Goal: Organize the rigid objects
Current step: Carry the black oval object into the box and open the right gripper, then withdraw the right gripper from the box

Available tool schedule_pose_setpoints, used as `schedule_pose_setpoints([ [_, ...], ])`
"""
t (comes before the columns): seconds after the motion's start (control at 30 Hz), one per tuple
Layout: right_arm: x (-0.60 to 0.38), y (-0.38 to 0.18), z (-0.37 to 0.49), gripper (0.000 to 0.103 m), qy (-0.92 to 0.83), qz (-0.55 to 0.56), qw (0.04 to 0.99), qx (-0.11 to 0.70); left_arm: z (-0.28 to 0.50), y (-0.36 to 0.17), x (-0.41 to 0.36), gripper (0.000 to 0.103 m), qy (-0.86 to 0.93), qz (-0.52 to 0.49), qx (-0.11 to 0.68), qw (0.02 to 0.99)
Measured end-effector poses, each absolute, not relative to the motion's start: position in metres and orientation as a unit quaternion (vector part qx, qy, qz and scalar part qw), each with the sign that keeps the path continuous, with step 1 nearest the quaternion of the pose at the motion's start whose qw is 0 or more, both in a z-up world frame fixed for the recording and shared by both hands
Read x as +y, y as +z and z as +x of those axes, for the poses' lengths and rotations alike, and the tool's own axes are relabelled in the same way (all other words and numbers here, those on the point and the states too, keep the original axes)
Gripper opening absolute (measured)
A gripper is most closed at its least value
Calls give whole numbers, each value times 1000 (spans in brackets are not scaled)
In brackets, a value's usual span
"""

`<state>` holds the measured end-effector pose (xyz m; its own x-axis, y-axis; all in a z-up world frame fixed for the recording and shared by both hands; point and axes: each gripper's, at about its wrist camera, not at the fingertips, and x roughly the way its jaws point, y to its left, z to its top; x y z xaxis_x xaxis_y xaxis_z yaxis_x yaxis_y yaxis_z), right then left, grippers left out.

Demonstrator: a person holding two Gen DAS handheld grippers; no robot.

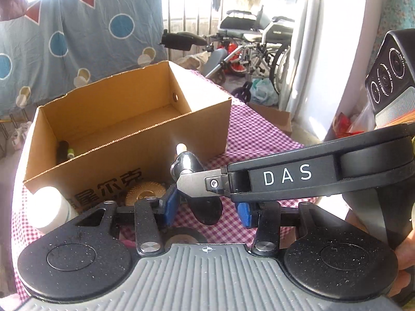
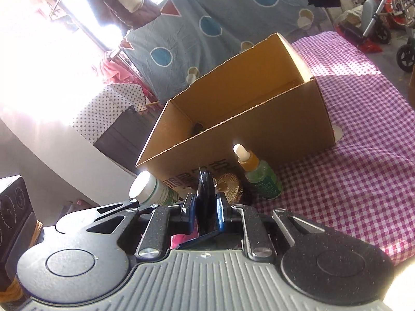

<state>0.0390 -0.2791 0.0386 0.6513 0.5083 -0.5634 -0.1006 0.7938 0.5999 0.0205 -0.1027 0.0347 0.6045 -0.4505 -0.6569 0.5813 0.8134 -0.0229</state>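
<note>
A glossy black disc-shaped object (image 2: 206, 197) is seen clamped edge-on between the blue pads of the right gripper (image 2: 206, 207); its jaws are closed on it. In the left wrist view the same object (image 1: 199, 197) is seen held by the right gripper's finger, above the purple-and-white checked cloth on the bench (image 1: 259, 140). The left gripper (image 1: 207, 212) is held nearby with its jaws apart and nothing between them; the black object lies ahead of the gap, not within it.

Just beyond the jaws, along the near wall of the box, several items stand on the bench: a white-capped bottle with a green label (image 2: 153, 190) lying tilted toward the left edge, a gold ribbed round piece (image 2: 229, 186) in the middle, and a green dropper bottle with a white tip (image 2: 262, 178) upright to its right. A round dark item (image 1: 181, 235) lies close under the left gripper; its nature cannot be told.

Behind these stands an open brown cardboard box with printed black characters (image 2: 246, 124), its top open. A dark cylindrical item (image 1: 63, 150) is seen inside, at its left end.

The step in hand is judged to be the carrying of the black object to the box. The next move would call for lifting it clear of the near wall, then release inside. The bottles are left for later.
</note>
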Motion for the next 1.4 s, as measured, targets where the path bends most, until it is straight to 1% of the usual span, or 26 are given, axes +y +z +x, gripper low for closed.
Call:
schedule_pose_setpoints([
  [0.2,-241,81,86,18,245,218,878,349,39,78,-68,45,-233,82,295,923],
  [0.3,-226,93,123,18,275,205,870,354,63,96,-53,45,-210,69,302,927],
  [0.4,-213,94,164,18,290,196,856,381,97,104,-41,45,-199,56,326,923],
  [0.47,-208,86,191,18,293,200,841,408,120,101,-35,45,-195,48,349,915],
  [0.67,-202,39,253,18,285,249,773,510,162,70,-26,45,-190,46,413,890],
  [0.73,-203,22,266,17,282,267,751,534,169,61,-23,46,-189,47,426,883],
  [0.83,-202,4,279,17,271,284,732,557,174,53,-13,49,-188,37,438,878],
  [0.93,-196,-14,293,18,261,293,712,582,175,50,-8,52,-181,35,437,880],
  [1.13,-187,-34,296,19,242,280,703,608,173,53,0,53,-176,32,426,887],
  [1.4,-194,-24,291,20,233,276,711,604,157,68,7,54,-192,7,402,895],
])
